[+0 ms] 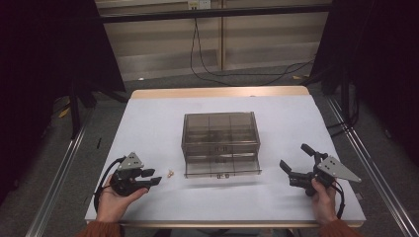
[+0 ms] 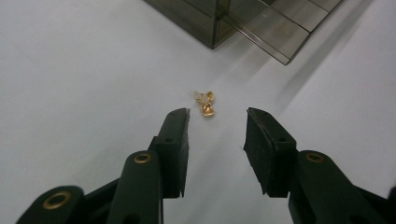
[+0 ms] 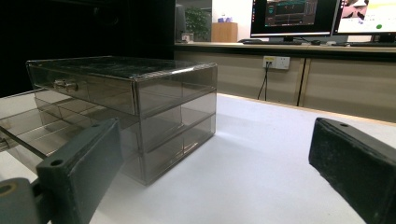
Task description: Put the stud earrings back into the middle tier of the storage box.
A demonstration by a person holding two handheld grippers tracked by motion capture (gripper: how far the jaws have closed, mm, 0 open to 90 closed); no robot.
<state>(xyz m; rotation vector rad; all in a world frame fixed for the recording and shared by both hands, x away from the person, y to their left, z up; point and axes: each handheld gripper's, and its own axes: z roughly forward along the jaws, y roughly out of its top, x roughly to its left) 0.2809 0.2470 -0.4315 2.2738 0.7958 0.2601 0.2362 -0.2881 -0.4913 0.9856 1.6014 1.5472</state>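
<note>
White bench (image 1: 148, 128) is topped by a smoky drawer box (image 1: 220, 143); left tool (image 2: 217, 128) is held parted before gold earrings (image 2: 205, 102), right tool (image 1: 295, 163) spread wide.

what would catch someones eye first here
A smoky clear drawer box sits mid-table on the white tabletop, its lower drawer pulled out toward the person. Just left of it lies a tiny gold trinket, right ahead of the open left gripper. The right gripper hangs open at the box's right.
</note>
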